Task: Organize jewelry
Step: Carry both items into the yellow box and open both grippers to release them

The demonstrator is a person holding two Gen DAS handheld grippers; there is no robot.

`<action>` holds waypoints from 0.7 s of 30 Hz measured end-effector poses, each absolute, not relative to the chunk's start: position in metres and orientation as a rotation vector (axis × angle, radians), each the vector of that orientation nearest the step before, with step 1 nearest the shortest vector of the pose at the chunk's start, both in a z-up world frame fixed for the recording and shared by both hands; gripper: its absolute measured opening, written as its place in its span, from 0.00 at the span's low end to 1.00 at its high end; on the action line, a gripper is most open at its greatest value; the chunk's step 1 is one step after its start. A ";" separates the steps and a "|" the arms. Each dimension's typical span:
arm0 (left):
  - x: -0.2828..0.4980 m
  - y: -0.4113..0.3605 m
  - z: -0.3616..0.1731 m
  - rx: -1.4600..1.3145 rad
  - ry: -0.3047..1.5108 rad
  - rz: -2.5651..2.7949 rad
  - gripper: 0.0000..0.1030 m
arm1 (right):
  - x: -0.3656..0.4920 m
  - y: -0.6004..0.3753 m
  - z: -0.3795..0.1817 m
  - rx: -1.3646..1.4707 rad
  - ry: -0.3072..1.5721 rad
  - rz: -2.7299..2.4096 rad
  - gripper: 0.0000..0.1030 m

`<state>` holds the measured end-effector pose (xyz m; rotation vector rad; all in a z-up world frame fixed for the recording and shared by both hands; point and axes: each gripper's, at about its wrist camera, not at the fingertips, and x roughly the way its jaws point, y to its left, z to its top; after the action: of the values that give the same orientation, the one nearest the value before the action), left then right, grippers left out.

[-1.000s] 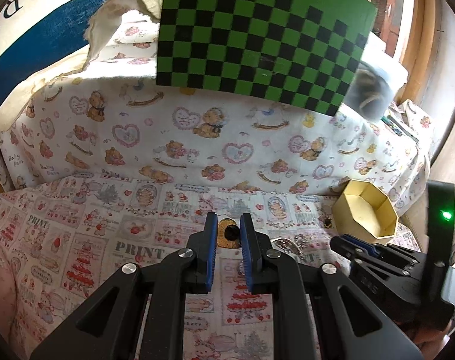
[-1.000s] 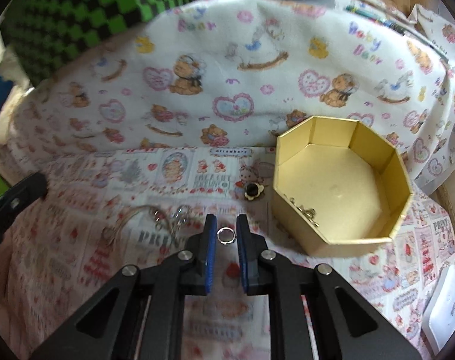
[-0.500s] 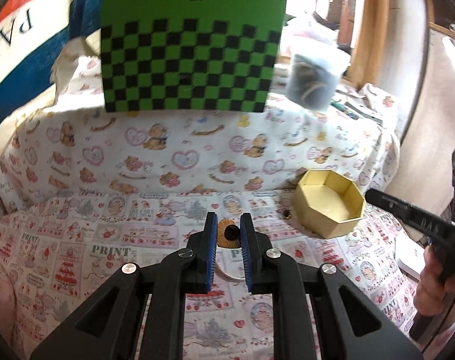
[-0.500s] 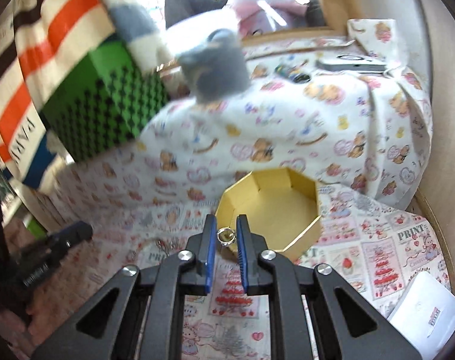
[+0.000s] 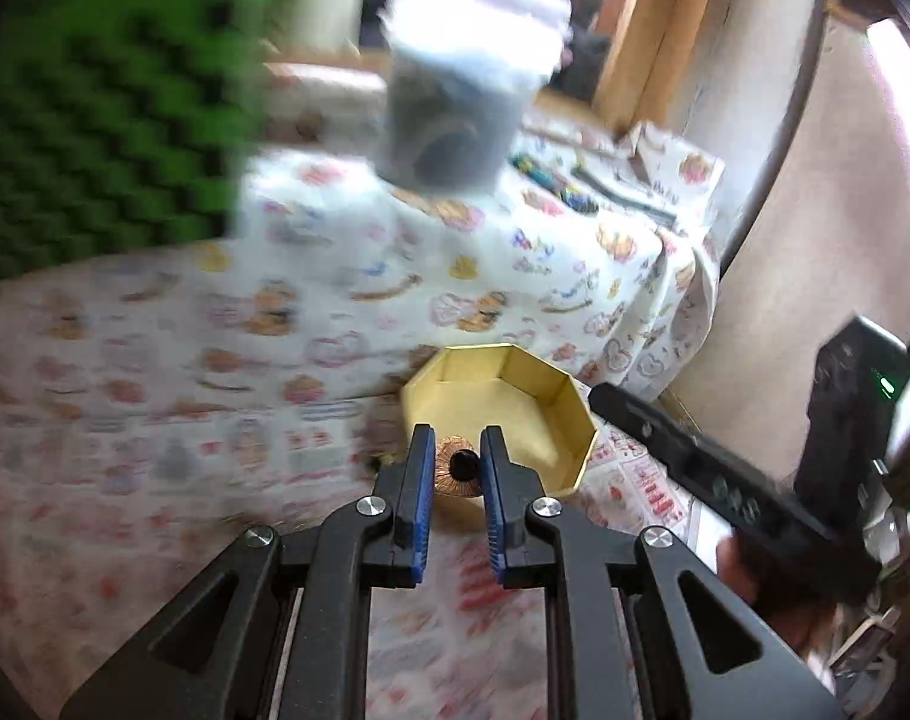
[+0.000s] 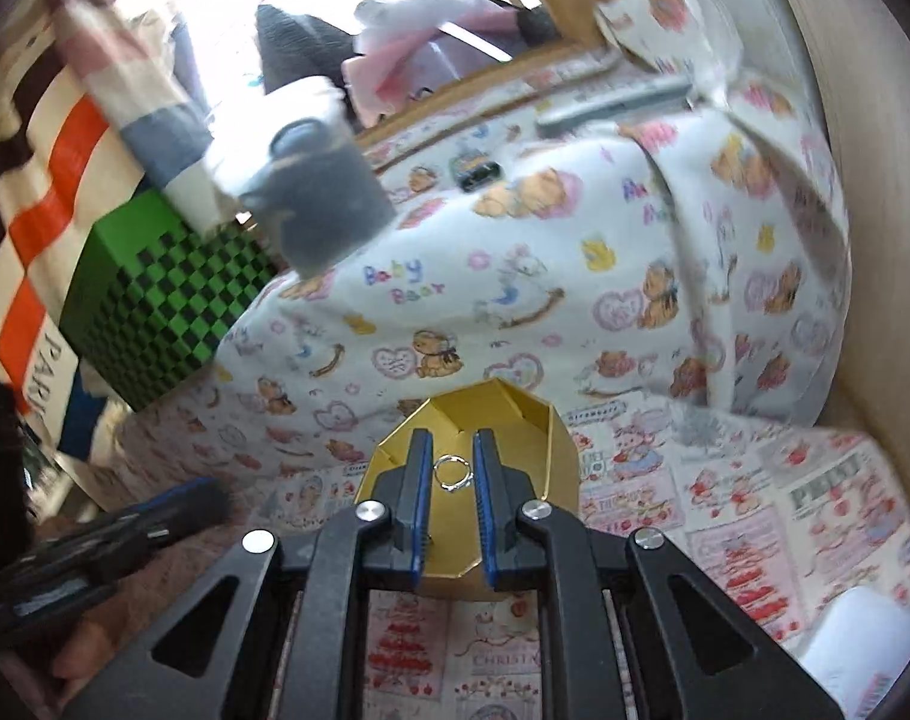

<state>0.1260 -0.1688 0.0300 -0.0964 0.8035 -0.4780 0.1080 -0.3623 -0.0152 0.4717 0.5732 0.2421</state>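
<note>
The left tool (image 5: 457, 468) is closed narrow on a round coppery disc (image 5: 455, 476) with a black centre, pinched between its blue pads (image 5: 422, 480). The disc hangs at the near rim of the box (image 5: 565, 420), an open gold octagon that sits on the printed cloth (image 5: 155, 480) just beyond the tool tips. The left view is heavily blurred, so the cloth pattern to the left reads only as smears of pink and orange.

The right tool (image 6: 453, 474) is closed narrow on a thin silver ring (image 6: 453, 473), which is caught between its pads (image 6: 420, 480) and held directly over the open box (image 6: 559, 456). From this view the box's gold floor fills the gap behind the ring; whether anything lies inside it cannot be told.

Each tool shows in the other's view: the right one at the right edge of the left view, with a green light lit on its body, and the left one low at the left edge of the right view.

Beyond the box a teddy-bear cloth (image 6: 514, 312) rises over a raised surface. A grey cup (image 6: 320, 198) stands blurred at its far left, and a green checkered board (image 6: 155, 300) leans to the left of that.
</note>
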 end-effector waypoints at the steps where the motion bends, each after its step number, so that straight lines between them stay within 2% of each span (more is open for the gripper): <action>1: 0.133 -0.176 0.025 -0.078 0.819 -0.487 0.14 | 0.109 -0.362 -0.016 0.475 0.577 0.237 0.12; 6: 0.153 -0.200 0.008 0.014 0.853 -0.484 0.14 | 0.111 -0.368 -0.019 0.496 0.572 0.241 0.12; 11: 0.169 -0.199 -0.008 -0.055 0.902 -0.495 0.14 | 0.117 -0.369 -0.024 0.507 0.583 0.250 0.12; 17: 0.169 -0.200 -0.016 -0.063 0.871 -0.517 0.14 | 0.117 -0.369 -0.024 0.511 0.589 0.251 0.13; 19: 0.168 -0.200 -0.014 -0.050 0.858 -0.507 0.18 | 0.118 -0.368 -0.024 0.509 0.592 0.253 0.13; 20: 0.168 -0.200 -0.013 -0.047 0.857 -0.495 0.27 | 0.117 -0.367 -0.024 0.506 0.592 0.252 0.13; 21: 0.168 -0.197 -0.012 -0.052 0.851 -0.486 0.30 | 0.117 -0.367 -0.023 0.503 0.588 0.250 0.13</action>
<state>0.1676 -0.1973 -0.0119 -0.0523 0.8510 -0.4861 0.1170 -0.3673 -0.0232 0.5028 0.5878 0.2497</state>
